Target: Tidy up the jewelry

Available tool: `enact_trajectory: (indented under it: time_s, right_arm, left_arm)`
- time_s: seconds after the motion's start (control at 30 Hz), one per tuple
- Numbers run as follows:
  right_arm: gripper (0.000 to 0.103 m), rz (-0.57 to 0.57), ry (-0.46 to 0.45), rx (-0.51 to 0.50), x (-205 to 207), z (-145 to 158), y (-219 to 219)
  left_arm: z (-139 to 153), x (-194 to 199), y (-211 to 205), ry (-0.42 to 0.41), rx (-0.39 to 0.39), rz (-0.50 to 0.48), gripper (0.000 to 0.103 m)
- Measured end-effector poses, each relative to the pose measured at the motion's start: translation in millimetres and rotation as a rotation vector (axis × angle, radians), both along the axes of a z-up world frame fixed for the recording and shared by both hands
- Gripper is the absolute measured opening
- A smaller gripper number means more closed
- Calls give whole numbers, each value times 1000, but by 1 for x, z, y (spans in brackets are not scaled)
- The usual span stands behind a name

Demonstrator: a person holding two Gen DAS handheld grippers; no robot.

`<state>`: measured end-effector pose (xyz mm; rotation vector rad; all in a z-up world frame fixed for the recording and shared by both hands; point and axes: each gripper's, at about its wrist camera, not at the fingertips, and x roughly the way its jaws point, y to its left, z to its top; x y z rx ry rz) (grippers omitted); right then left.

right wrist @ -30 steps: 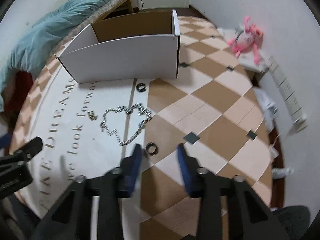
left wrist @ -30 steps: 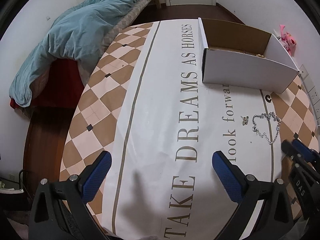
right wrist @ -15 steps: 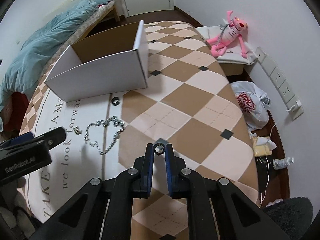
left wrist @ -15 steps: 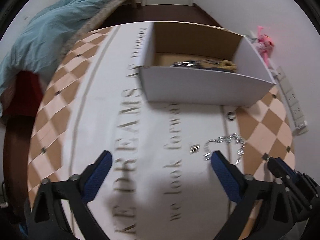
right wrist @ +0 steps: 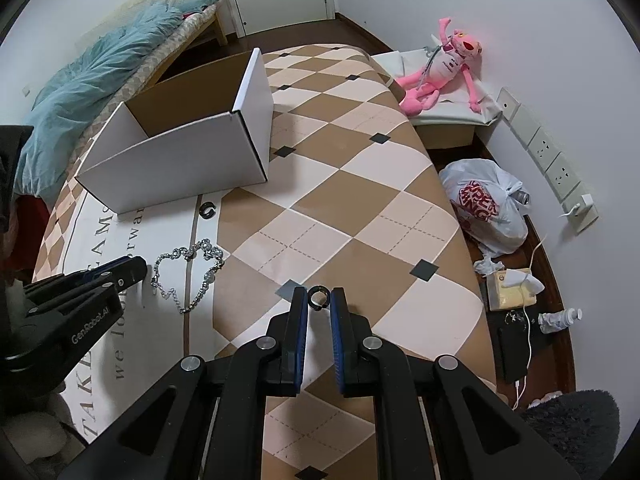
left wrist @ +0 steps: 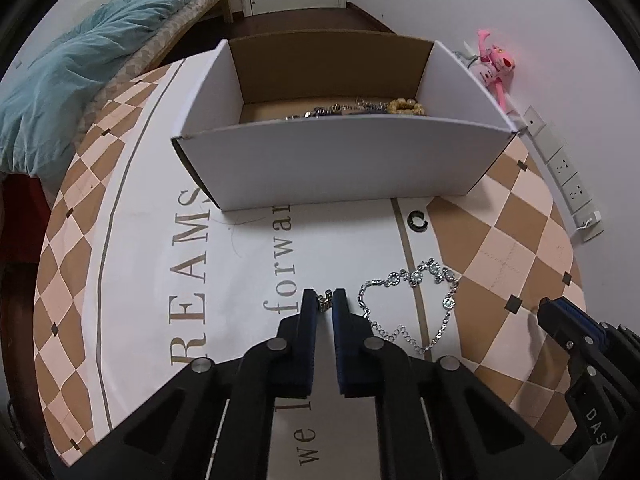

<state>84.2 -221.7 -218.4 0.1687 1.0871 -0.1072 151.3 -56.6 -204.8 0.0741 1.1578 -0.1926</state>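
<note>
My left gripper [left wrist: 324, 300] is shut on a small silver earring [left wrist: 325, 299] at the table surface, left of a silver chain bracelet [left wrist: 416, 304]. My right gripper [right wrist: 319, 298] is shut on a black ring [right wrist: 319, 297] and holds it above the checked cloth. A second black ring [left wrist: 417, 222] lies near the front wall of the white cardboard box [left wrist: 344, 164], which holds several pieces of jewelry [left wrist: 360, 110]. The box [right wrist: 180, 160], the bracelet [right wrist: 188, 272] and the second ring [right wrist: 207, 210] also show in the right wrist view. The right gripper shows in the left wrist view [left wrist: 560, 316].
The table wears a checked cloth with printed words [left wrist: 192, 264]. A bed with a teal quilt [left wrist: 80, 68] lies at the left. A pink plush toy [right wrist: 440, 64], a plastic bag [right wrist: 484, 204] and wall sockets [right wrist: 552, 168] are at the right.
My left gripper moved forward to the earring and shut on it. My right gripper shut on the black ring and lifted it off the cloth.
</note>
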Motion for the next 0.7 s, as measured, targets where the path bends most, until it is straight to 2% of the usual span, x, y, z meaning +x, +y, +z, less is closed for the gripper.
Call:
enact_trajectory:
  time_s: [0.17, 0.47, 0.7]
  right_arm:
    - [12, 8, -36, 7, -5, 16, 3]
    - [12, 35, -114, 36, -12, 53, 8]
    - [12, 57, -161, 85, -8, 80, 15]
  left_arm:
    - [15, -5, 2, -42, -16, 1, 4]
    - [60, -25, 15, -167, -29, -14, 4]
    - [89, -28, 26, -202, -85, -13, 4]
